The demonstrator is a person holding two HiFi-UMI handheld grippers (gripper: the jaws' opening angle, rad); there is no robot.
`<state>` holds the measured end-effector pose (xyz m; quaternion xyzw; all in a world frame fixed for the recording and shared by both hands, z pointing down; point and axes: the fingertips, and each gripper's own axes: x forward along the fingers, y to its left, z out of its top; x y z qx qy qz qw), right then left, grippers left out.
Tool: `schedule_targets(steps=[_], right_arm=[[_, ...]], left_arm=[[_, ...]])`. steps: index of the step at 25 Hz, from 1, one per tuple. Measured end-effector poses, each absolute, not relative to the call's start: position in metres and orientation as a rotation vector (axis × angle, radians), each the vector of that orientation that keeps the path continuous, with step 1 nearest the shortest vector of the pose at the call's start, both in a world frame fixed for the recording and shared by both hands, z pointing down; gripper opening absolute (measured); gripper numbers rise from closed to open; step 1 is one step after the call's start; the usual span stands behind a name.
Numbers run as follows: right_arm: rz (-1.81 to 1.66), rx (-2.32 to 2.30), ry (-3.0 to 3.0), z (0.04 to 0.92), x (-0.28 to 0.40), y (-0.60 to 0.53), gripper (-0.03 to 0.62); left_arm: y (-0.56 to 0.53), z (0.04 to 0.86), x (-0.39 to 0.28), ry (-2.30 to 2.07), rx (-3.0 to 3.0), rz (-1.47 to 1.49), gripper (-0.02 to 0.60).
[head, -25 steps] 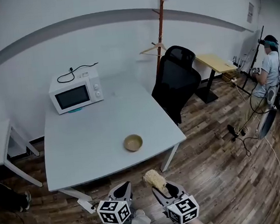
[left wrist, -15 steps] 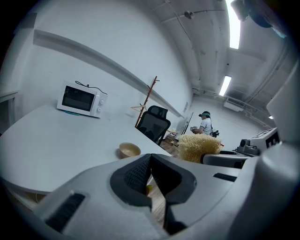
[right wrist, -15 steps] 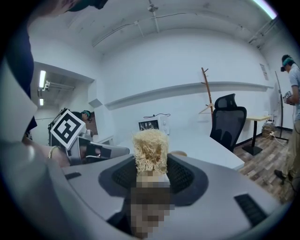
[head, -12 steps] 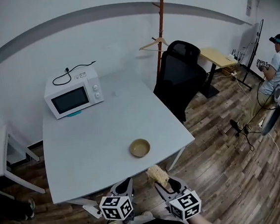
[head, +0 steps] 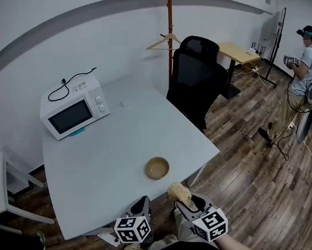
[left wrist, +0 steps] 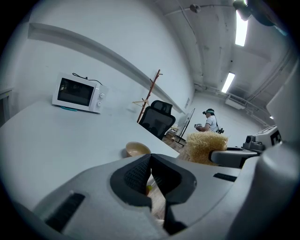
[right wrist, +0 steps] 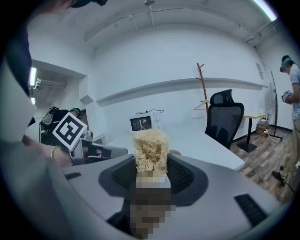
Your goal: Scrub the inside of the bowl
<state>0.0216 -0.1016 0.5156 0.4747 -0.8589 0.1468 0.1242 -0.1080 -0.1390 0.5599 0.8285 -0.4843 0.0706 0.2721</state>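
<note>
A small tan bowl point(head: 157, 167) sits upright near the front edge of the pale table point(head: 103, 149); it also shows in the left gripper view as the bowl point(left wrist: 137, 149). My right gripper point(head: 184, 197) hangs just off that edge, below and right of the bowl, shut on a straw-coloured loofah scrubber point(head: 180, 191). The scrubber point(right wrist: 150, 151) stands up between the jaws of that gripper point(right wrist: 151, 177). My left gripper point(head: 140, 207) is beside it, shut with nothing between its jaws point(left wrist: 150, 174).
A white microwave point(head: 73, 110) stands at the table's far left corner. A black office chair point(head: 197, 76) and a wooden coat stand point(head: 169, 28) are behind the table's right side. A person point(head: 303, 62) stands at the far right by a small desk point(head: 239, 53).
The view has drawn closer to the table, so the bowl lies nearer both grippers. Both grippers keep their grip and their places side by side. The far person has shifted a little.
</note>
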Motion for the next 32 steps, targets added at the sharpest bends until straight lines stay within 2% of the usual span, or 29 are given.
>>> schedule_targets(steps=[23,24,26,32], right_arm=[[0.434,1.176,-2.516,0.547,0.019,-0.233,0.176],[0.444,1.175,-2.513,0.549,0.020,-0.235,0.176],[0.465,1.174,-2.503,0.555,0.023,-0.239,0.176],[0.494,1.157,-2.481,0.567,0.029,-0.248,0.176]], left_arm=[[-0.267,0.640,-0.098,-1.232,2.038,0.299,0.021],[-0.270,0.644,-0.096,-1.216,2.025,0.296,0.031],[-0.277,0.652,-0.092,-1.183,1.999,0.287,0.114],[-0.294,0.668,-0.088,-1.161,1.926,0.262,0.117]])
